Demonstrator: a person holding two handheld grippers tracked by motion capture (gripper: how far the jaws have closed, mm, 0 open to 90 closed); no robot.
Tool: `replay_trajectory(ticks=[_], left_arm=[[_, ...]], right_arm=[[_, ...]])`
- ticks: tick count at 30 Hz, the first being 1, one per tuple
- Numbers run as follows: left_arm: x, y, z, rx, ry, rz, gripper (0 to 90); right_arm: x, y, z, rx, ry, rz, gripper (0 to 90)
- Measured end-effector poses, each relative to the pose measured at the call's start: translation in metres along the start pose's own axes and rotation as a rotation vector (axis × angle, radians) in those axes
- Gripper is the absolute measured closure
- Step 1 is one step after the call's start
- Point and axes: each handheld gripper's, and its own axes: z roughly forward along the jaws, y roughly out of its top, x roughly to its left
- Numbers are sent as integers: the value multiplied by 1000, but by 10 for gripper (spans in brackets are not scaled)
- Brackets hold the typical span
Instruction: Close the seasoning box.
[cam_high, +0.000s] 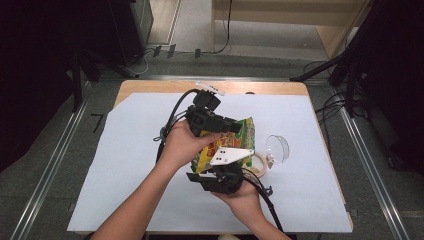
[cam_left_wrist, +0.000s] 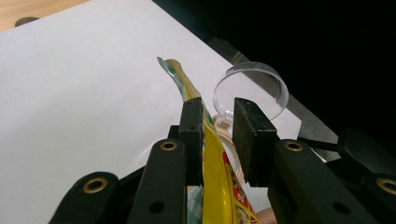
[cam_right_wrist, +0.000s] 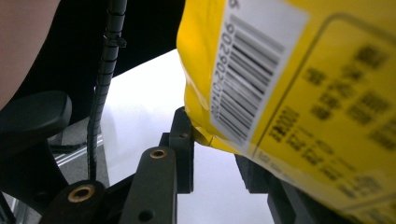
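Hands hold two grippers over the white sheet (cam_high: 125, 165) that covers the table, both at a yellow snack bag (cam_high: 239, 136) lifted between them; in the high view the left gripper (cam_high: 212, 122) is at the bag's far end and the right gripper (cam_high: 220, 177) at its near end; in the left gripper view the jaws stand apart, the bag's thin sealed edge (cam_left_wrist: 205, 140) lying against the left jaw with a clear gap to the other, so they are not closed on it; in the right gripper view the bag's barcode side (cam_right_wrist: 289, 88) hangs over the jaws, its lower corner at the left jaw and the other jaw half hidden, so I cannot tell whether they grip; a clear plastic lid (cam_high: 277, 148) and a roll of tape (cam_high: 257, 162) lie on the sheet just right of the bag
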Motion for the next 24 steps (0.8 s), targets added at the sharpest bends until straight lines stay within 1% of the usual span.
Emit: replay_trajectory(ticks=[4, 10, 14, 20, 24], left_arm=[[6, 1, 2, 22, -23, -36, 743], [7, 2, 2, 35, -21, -46, 744], [8, 6, 2, 56, -22, -56, 748], [6, 8, 3, 60, -15, -45, 749], [7, 7, 3, 63, -16, -36, 778]], right_arm=[[0, 0, 0, 1, 14, 9, 718], [0, 1, 0, 3, 18, 11, 716], [1, 3, -2, -7, 16, 7, 712], [0, 4, -3, -10, 10, 2, 712], [1, 3, -3, -5, 6, -4, 714]])
